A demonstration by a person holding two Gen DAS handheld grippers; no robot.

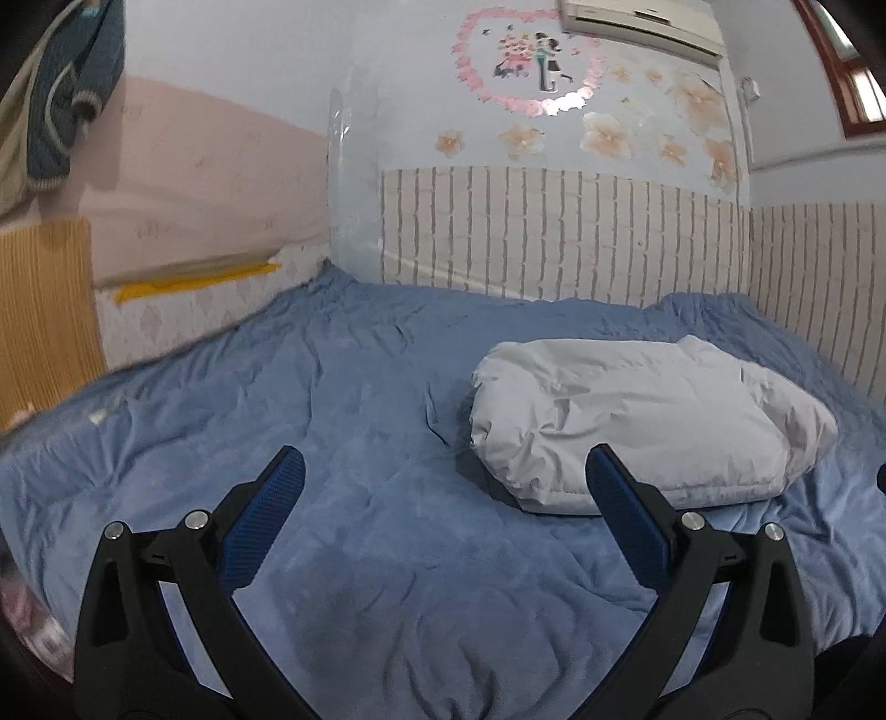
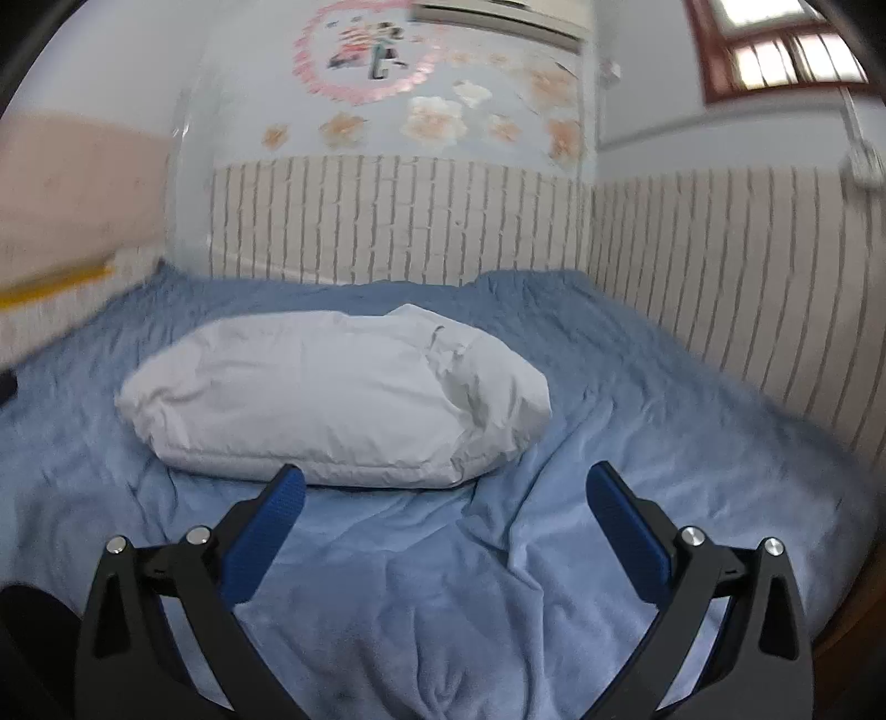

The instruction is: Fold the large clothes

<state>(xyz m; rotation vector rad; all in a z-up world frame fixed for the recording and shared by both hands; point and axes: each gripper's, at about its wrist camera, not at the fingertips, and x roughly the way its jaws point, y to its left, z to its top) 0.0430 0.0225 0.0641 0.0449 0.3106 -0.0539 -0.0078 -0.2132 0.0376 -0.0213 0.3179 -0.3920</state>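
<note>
Blue pads: both grippers carry ribbed blue pads (image 1: 266,515) on black arms.
Left gripper (image 1: 446,465): fingers spread wide, nothing between them, hanging over bare blanket.
Right gripper (image 2: 446,482): fingers likewise spread wide and empty; its left fingertip shows just in front of the garment's near edge, whether it touches I cannot tell.
Garment: a puffy white coat (image 2: 332,393), folded into a thick, rounded bundle, lies on the bed; in the left wrist view the coat (image 1: 637,421) sits ahead and to the right, behind the right finger.
Bed: a rumpled blue blanket (image 1: 343,399) covers it, with creases running toward the bundle.
Wall behind: pale brick-pattern panels (image 1: 554,232) along the bed's far and right sides, flower stickers and a pink heart decal (image 1: 526,55) above.
Above: an air conditioner (image 1: 642,22) at the top.
Far right: a red-framed window (image 2: 775,50).
Far left: a dark knitted garment (image 1: 72,88) hangs.
</note>
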